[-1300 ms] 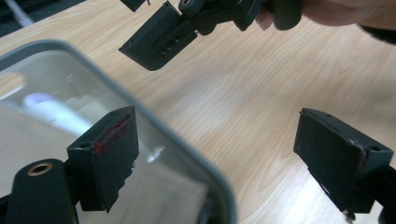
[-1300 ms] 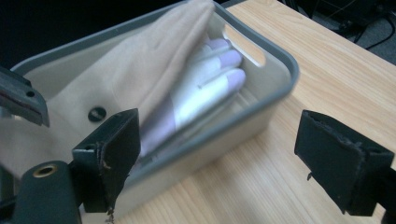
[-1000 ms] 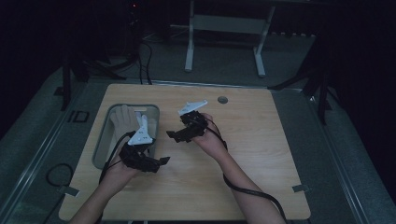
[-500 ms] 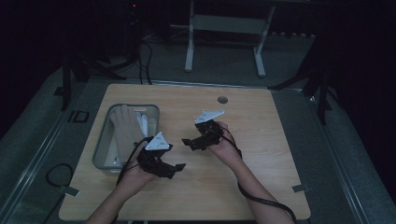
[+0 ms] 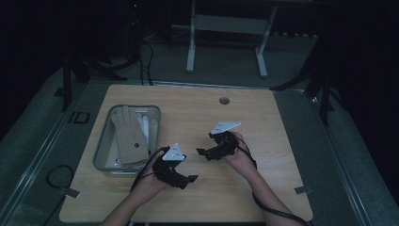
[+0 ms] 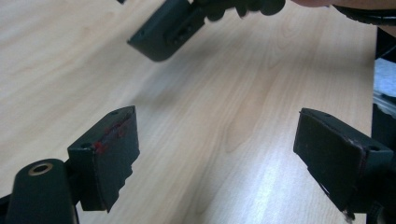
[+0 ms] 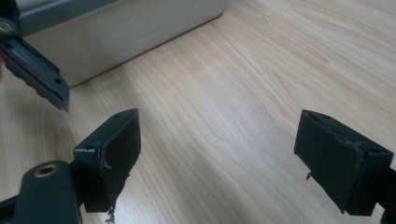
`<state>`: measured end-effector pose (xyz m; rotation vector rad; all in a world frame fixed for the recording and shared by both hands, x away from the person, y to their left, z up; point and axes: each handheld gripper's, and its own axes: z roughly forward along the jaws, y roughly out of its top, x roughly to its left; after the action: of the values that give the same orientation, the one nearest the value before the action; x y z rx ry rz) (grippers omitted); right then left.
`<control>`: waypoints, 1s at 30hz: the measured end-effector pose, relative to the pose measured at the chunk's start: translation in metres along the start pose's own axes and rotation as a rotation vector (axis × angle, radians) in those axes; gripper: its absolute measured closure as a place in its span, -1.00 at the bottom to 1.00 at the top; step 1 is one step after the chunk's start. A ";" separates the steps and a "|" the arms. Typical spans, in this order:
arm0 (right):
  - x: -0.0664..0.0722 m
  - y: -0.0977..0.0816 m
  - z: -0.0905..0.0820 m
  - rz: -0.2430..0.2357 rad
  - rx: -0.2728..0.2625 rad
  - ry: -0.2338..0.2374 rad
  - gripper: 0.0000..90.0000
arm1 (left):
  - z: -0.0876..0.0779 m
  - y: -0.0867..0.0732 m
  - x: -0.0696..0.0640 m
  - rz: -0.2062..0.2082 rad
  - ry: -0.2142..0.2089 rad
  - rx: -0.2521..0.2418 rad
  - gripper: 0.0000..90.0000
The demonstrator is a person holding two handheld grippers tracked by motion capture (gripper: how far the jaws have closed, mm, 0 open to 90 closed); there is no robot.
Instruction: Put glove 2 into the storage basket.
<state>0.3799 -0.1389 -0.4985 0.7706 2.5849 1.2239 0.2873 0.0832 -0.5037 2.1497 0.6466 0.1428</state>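
Observation:
On the wooden table a grey metal tray at the left holds a beige glove laid over white items. My left gripper hovers low over the table's front middle, right of the tray, its jaws wide apart with nothing between them. My right gripper is a little farther back and to the right, pointing left toward the tray, also open and empty. The tray's wall lies ahead of the right gripper. Each gripper view catches a jaw of the other gripper.
A round cable hole sits near the table's far edge. A white metal stand is on the floor behind the table. Cables trail from both grippers toward the front edge.
Both hands have drawn away from the tray toward the right and the front of the table, and have sunk closer to the tabletop. Both grippers stayed open and empty.

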 end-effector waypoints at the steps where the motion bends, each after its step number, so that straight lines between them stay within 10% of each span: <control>1: -0.001 -0.002 -0.001 0.001 -0.002 0.000 -0.68 | 0.003 -0.001 0.000 -0.001 -0.006 -0.001 -0.68; 30: -0.013 -0.085 -0.029 0.038 -0.004 -0.076 -0.69 | 0.047 -0.018 -0.010 0.041 -0.120 0.020 -0.68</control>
<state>0.3488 -0.2098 -0.5454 0.8522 2.5179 1.1863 0.2868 0.0529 -0.5455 2.1729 0.5369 0.0288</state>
